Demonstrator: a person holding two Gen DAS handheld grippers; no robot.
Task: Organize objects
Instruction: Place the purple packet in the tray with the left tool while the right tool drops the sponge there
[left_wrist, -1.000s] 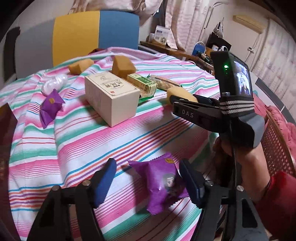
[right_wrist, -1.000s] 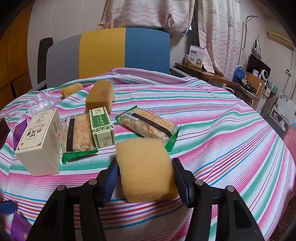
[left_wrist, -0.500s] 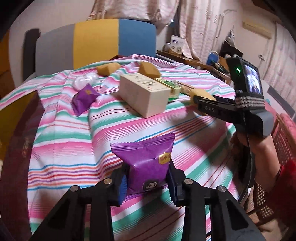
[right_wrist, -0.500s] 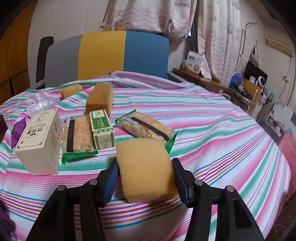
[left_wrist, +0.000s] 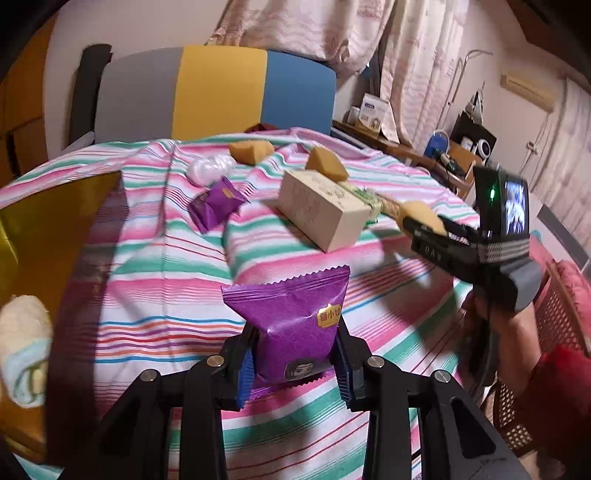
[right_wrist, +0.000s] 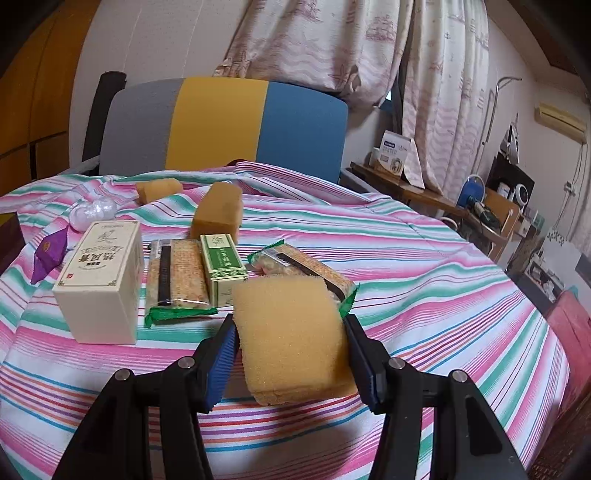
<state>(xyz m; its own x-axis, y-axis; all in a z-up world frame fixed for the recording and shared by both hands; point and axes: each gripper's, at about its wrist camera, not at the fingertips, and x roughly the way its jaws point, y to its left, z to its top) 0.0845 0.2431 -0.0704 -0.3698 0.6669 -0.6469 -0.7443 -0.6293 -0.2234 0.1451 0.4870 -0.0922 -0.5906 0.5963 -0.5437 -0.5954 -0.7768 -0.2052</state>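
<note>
My left gripper (left_wrist: 293, 363) is shut on a purple snack packet (left_wrist: 293, 325) and holds it above the striped tablecloth (left_wrist: 155, 280). My right gripper (right_wrist: 290, 360) is shut on a yellow sponge (right_wrist: 291, 332) held just above the cloth; the gripper also shows in the left wrist view (left_wrist: 424, 225) at the right. On the table lie a cream box (right_wrist: 99, 280), two green-wrapped cracker packs (right_wrist: 177, 280), a small green box (right_wrist: 223, 266), two more sponges (right_wrist: 218, 212), a second purple packet (left_wrist: 216, 206) and a clear plastic ball (left_wrist: 207, 170).
A gold-lined box (left_wrist: 40, 251) with a rolled cloth (left_wrist: 22, 347) stands at the left edge in the left wrist view. A grey, yellow and blue chair (right_wrist: 221, 125) stands behind the table. A wicker chair (left_wrist: 557, 325) is at the right.
My left gripper closed on the purple packet, lifted it and swung left, bringing the gold-lined box into view. My right gripper kept the sponge and moved a little forward.
</note>
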